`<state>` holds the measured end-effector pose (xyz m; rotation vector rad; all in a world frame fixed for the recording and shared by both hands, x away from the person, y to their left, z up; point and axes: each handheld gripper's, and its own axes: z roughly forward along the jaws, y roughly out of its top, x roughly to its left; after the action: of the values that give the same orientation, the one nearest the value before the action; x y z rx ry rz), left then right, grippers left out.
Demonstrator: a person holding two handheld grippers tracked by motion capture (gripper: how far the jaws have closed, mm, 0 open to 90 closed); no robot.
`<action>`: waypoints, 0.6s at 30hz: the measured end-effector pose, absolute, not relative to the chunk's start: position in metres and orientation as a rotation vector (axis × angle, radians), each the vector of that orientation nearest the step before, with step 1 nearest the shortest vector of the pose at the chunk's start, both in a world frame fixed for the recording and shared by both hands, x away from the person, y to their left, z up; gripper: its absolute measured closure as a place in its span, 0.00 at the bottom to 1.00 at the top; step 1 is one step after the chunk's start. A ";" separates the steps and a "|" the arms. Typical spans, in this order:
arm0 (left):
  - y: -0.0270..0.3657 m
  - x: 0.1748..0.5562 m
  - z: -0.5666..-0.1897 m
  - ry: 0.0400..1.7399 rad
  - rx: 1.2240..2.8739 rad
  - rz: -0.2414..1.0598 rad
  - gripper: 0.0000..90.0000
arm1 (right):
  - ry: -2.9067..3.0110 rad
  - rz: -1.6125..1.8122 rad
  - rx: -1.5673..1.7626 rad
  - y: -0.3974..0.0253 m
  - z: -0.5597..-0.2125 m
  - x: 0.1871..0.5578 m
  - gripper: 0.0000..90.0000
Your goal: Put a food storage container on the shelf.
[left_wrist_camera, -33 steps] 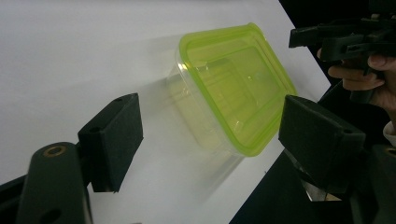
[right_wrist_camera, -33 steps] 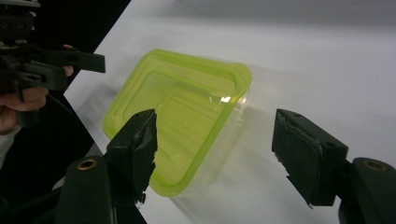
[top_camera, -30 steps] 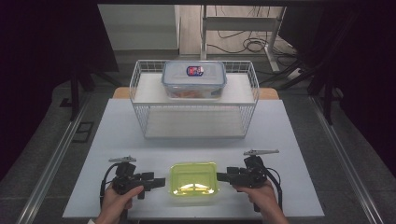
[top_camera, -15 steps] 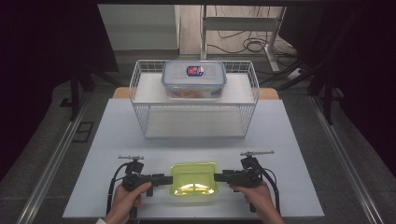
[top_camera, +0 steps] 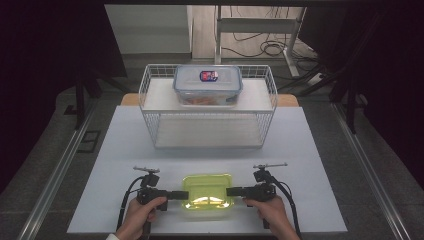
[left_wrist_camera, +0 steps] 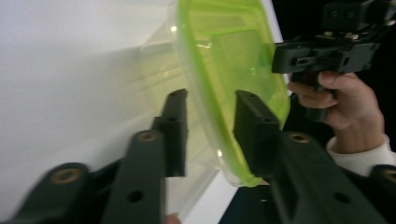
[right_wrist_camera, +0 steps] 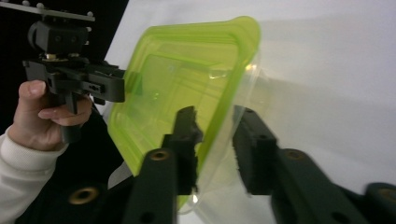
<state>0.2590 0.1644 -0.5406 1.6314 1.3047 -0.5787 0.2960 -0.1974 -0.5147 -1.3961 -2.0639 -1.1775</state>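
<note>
While one second ago both tools were beside the green-lidded container (top_camera: 207, 196) with a small gap, now the left hand-held gripper (top_camera: 181, 194) and the right hand-held gripper (top_camera: 231, 191) have come in to its two short ends. In the left gripper view the jaws stand on both sides of the lid rim, one above the lid and one below against the clear wall, with a gap between them; they straddle the rim but I judge they are not yet clenched. The right gripper view shows the same: its jaws are apart around the opposite rim (one pad seems to touch the green edge).

The container rests on the white desk (top_camera: 320, 165) near the person's edge, between the two hands, and it seems not to have moved. Well apart, at the far side, stands a white wire basket (top_camera: 150, 107) with a blue-lidded food box (top_camera: 207, 85) on its top shelf.

This means, in my judgement, that the approach is finished and the next step is closing both sides on the rim. If one side closes earlier, the light container could slide or tilt.
</note>
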 end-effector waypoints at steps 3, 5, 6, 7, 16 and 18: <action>0.166 0.260 -0.540 1.297 1.623 -0.594 0.79 | -1.998 -1.185 -1.405 -0.202 -0.516 0.297 0.83; 0.166 0.259 -0.540 1.293 1.612 -0.596 0.80 | -1.980 -1.193 -1.407 -0.204 -0.516 0.297 0.85; 0.167 0.259 -0.539 1.288 1.606 -0.594 0.81 | -1.970 -1.197 -1.407 -0.205 -0.516 0.297 0.86; 0.167 0.258 -0.538 1.285 1.597 -0.593 0.83 | -1.958 -1.206 -1.409 -0.205 -0.516 0.296 0.87; 0.170 0.255 -0.534 1.255 1.606 -0.567 0.89 | -1.962 -1.235 -1.391 -0.207 -0.510 0.292 0.90; 0.171 0.255 -0.533 1.246 1.611 -0.568 0.89 | -1.967 -1.243 -1.387 -0.207 -0.508 0.291 0.90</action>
<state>0.2551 0.1705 -0.5327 1.6109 1.2463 -0.5682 0.2907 -0.2069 -0.5084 -1.3869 -1.9665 -1.2427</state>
